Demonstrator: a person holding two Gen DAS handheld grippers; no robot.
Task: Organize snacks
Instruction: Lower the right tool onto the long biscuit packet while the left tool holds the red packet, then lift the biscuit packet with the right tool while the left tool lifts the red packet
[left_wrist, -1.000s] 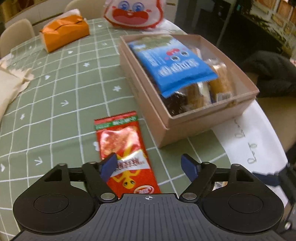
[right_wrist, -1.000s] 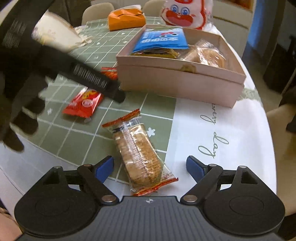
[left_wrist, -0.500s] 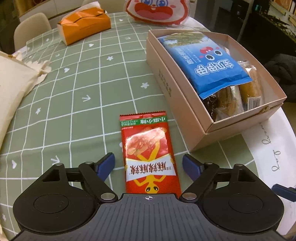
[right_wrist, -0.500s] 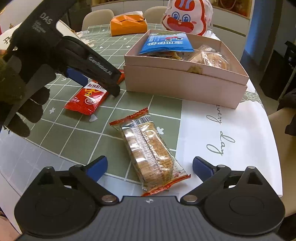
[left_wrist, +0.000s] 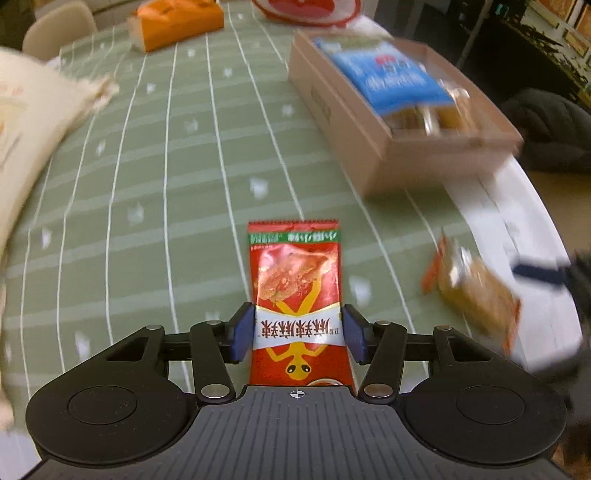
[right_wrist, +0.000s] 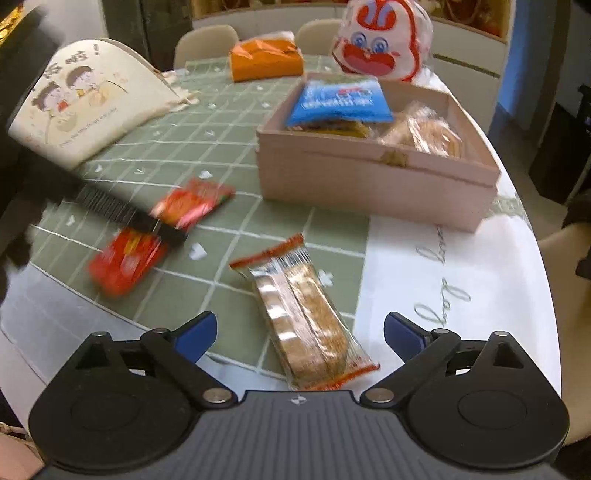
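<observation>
My left gripper (left_wrist: 297, 338) is shut on a red snack packet (left_wrist: 295, 280), its blue pads pressing both long edges. In the right wrist view the left gripper (right_wrist: 162, 230) and the red packet (right_wrist: 192, 203) appear blurred above the table. My right gripper (right_wrist: 299, 334) is open, its fingers on either side of a clear-wrapped biscuit pack (right_wrist: 303, 317) lying on the tablecloth; that pack also shows in the left wrist view (left_wrist: 476, 291). A pink cardboard box (right_wrist: 369, 177) holds a blue packet (right_wrist: 338, 101) and wrapped cakes (right_wrist: 424, 133).
A green grid tablecloth (left_wrist: 147, 192) covers the round table. An orange tissue pack (right_wrist: 264, 61) and a cartoon-face bag (right_wrist: 382, 40) sit at the far side. A cream cartoon pouch (right_wrist: 85, 103) lies left. Chairs stand around the table.
My left gripper has closed on the red packet and it looks lifted off the cloth. My right gripper has stayed open around the biscuit pack, shifting slightly.
</observation>
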